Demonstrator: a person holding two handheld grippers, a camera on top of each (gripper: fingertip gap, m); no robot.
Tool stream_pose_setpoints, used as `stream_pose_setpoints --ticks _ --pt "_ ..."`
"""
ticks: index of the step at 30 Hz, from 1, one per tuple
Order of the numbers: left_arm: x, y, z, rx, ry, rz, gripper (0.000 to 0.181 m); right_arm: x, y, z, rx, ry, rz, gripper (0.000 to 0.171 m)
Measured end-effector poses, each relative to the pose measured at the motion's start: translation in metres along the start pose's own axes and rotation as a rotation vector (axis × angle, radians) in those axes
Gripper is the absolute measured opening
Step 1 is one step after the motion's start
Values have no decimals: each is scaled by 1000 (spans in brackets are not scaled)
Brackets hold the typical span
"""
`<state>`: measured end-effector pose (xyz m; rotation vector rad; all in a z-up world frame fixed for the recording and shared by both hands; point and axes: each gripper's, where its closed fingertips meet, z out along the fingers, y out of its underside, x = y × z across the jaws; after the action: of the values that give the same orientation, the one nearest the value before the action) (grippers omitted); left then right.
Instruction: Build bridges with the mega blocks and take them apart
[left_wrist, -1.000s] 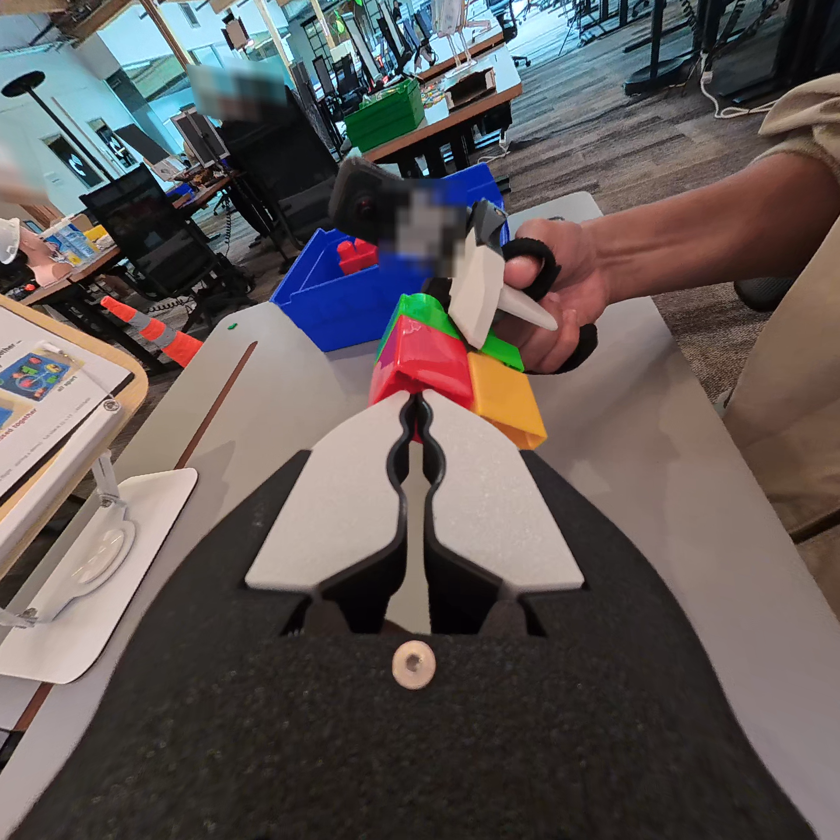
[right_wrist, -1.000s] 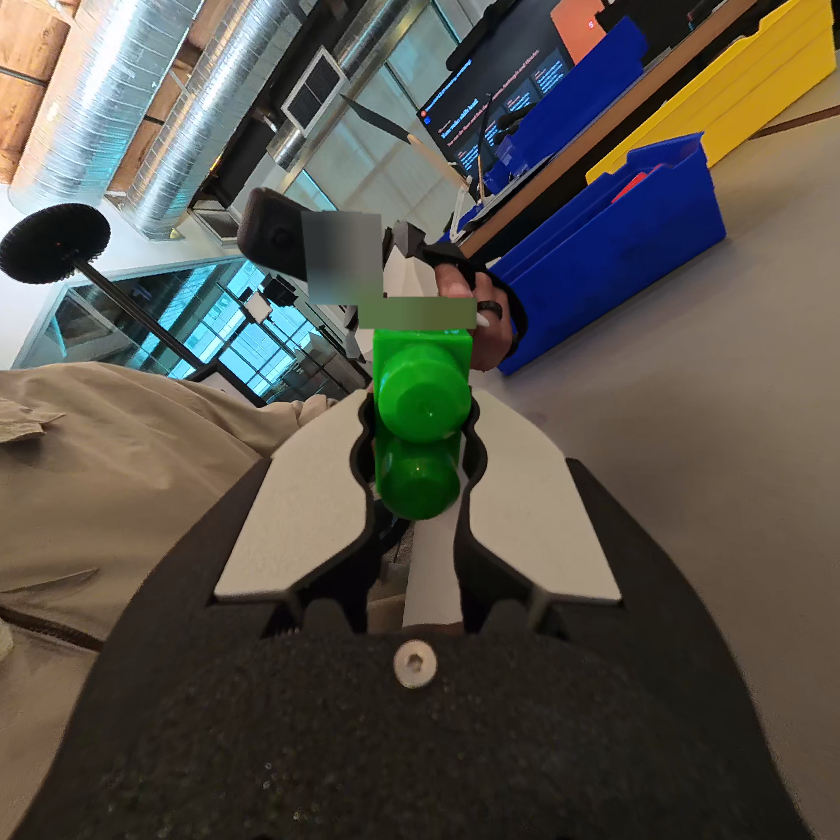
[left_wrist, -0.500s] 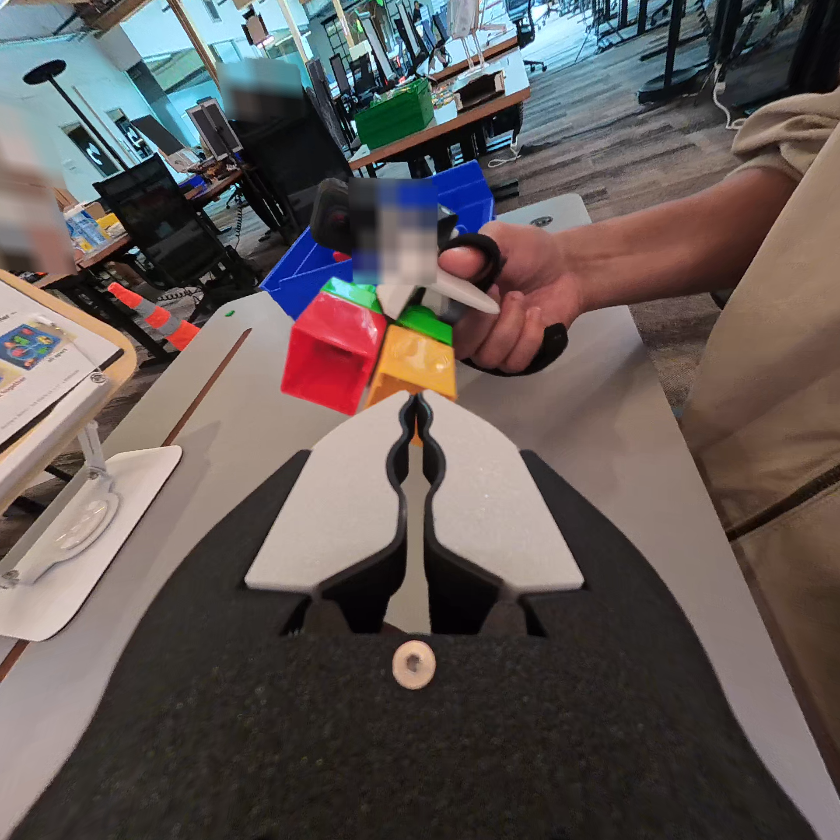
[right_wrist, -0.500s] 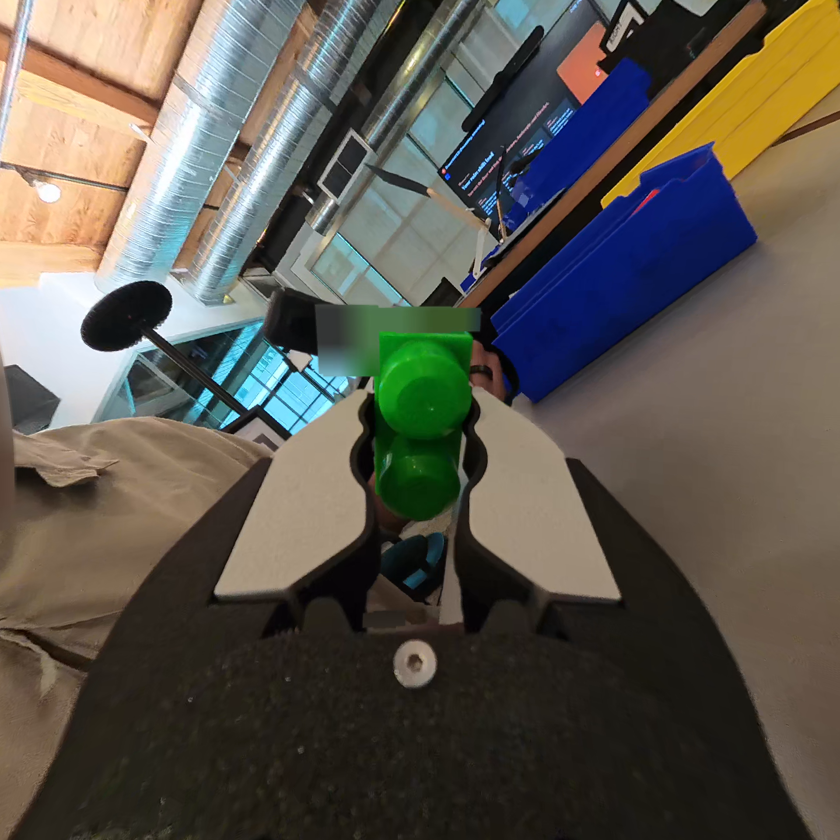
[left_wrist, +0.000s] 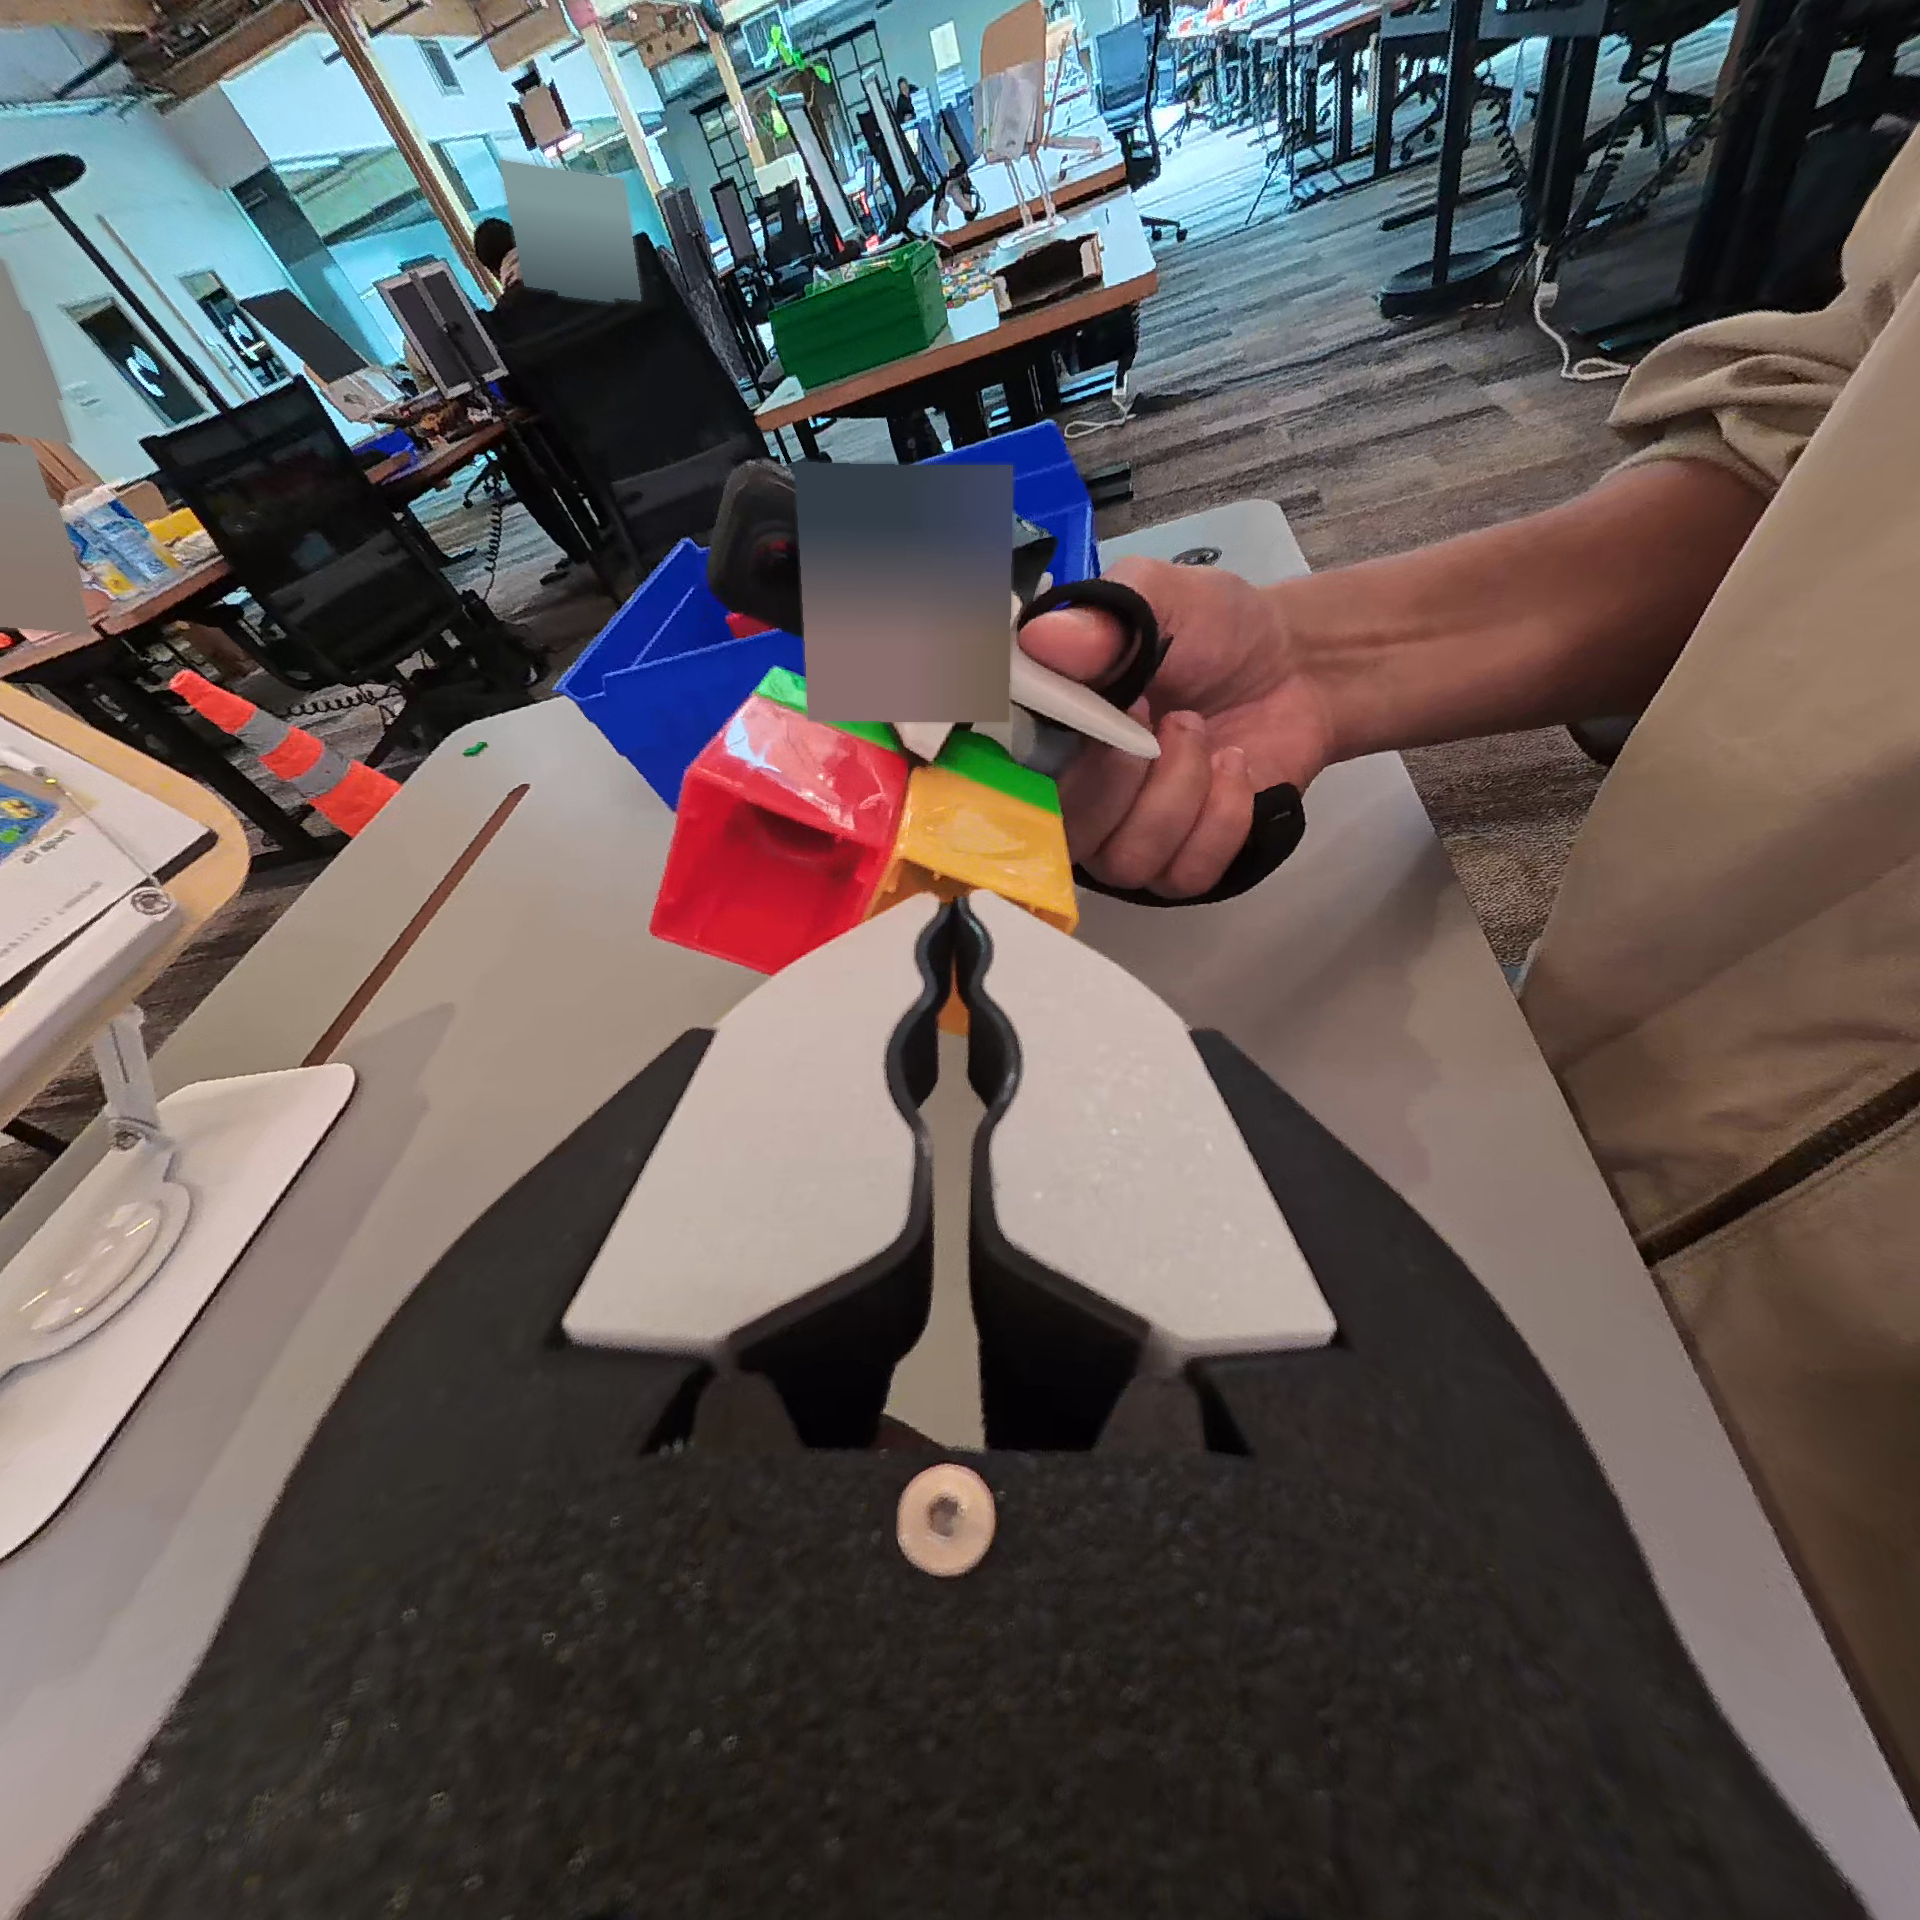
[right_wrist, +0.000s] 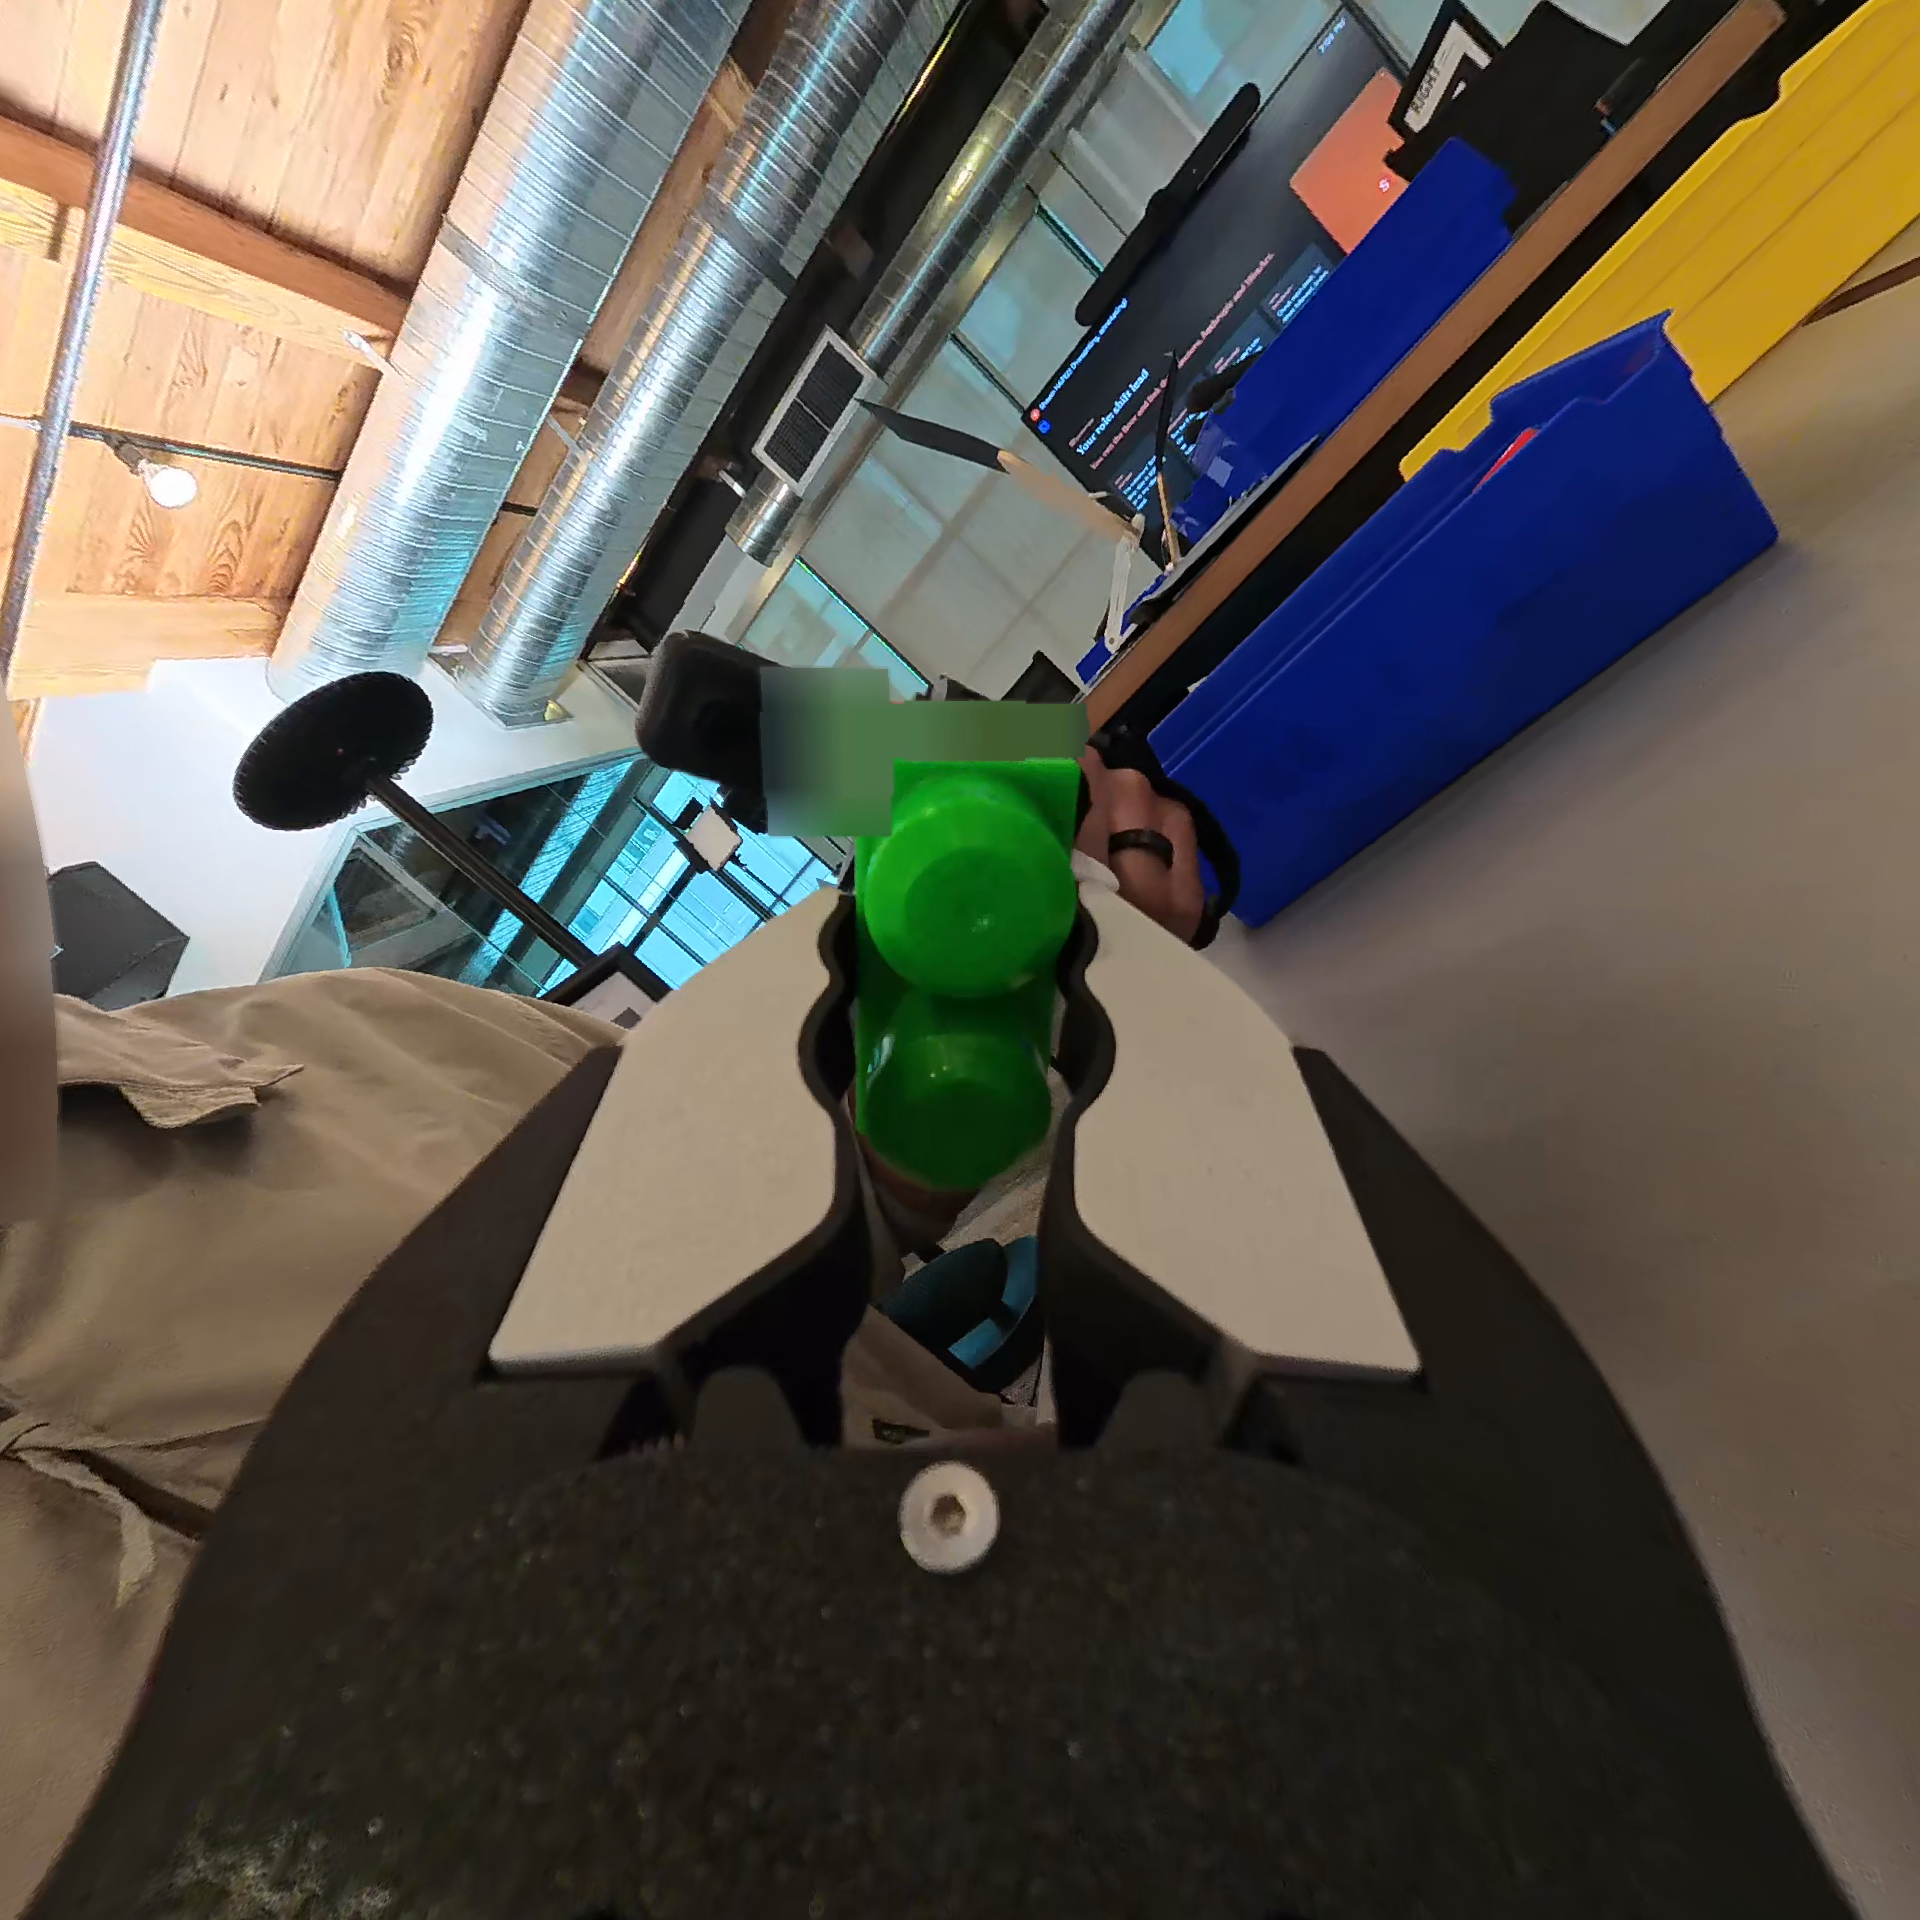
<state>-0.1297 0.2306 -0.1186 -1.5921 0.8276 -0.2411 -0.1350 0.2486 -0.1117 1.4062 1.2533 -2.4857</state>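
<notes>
A small bridge is held in the air over the grey table: a green block on top, with a red block and an orange block under it, hollow undersides tilted towards the left wrist view. My left gripper is shut on the orange block's lower wall. My right gripper is shut on the green block, its two studs facing that camera. A hand holds the right gripper from the right; most of that gripper is hidden by a blurred patch.
A blue bin with a red piece inside stands behind the bridge; it also shows in the right wrist view. A white stand base and a board with papers are at the left. A beige-clothed person is at the right. Less than 4 cm separates the two grippers' tips.
The bridge has been tilted so the block undersides face the left camera. My left gripper's tips went from the red block's edge to the orange block. The right gripper still holds the green block.
</notes>
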Motion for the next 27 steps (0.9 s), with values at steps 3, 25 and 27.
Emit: stream_pose_setpoints --ticks 3,25,27 --pt "-1 3 3 -10 -2 6 0 2 -1 -3 -3 29 -13 37" --pt "-5 0 -10 -39 -90 123 0 -2 7 -5 -65 9 -11 36" --pt "-5 2 -9 -47 -77 115 0 -1 7 -6 -70 13 -8 36"
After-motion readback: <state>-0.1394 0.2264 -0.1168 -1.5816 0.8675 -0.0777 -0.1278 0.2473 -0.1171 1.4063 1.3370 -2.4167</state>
